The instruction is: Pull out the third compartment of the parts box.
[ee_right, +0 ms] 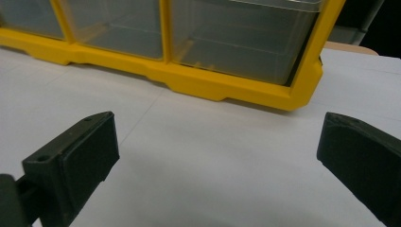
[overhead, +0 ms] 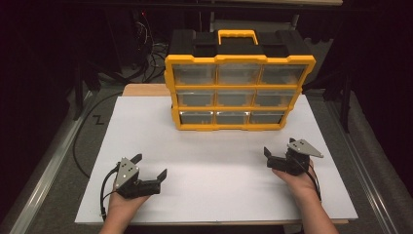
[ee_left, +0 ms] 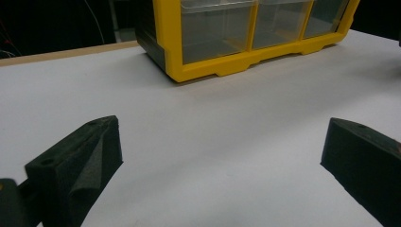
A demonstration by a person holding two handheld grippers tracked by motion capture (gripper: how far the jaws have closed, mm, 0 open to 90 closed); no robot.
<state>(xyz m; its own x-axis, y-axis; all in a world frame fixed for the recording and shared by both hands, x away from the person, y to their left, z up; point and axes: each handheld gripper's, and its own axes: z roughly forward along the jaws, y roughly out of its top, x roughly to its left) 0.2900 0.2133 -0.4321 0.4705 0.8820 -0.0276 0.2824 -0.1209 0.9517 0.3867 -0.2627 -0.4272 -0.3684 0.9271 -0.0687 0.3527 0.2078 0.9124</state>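
light: bright on white table point(overhead: 219, 190), dark surround | shadows: soft | focus: near jaws slightly blurred

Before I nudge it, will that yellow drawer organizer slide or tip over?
The yellow drawer organizer looks rigid plastic, so it should not flex. It stands tall on a narrow base, so a high push may tip it backward. Its drawers look empty, so probably light; a low push likely slides it.

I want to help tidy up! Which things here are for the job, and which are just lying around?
For the job:
- yellow drawer organizer
- left gripper, jaws open
- right gripper, jaws open

Just lying about:
- cables behind the table
- white table itself
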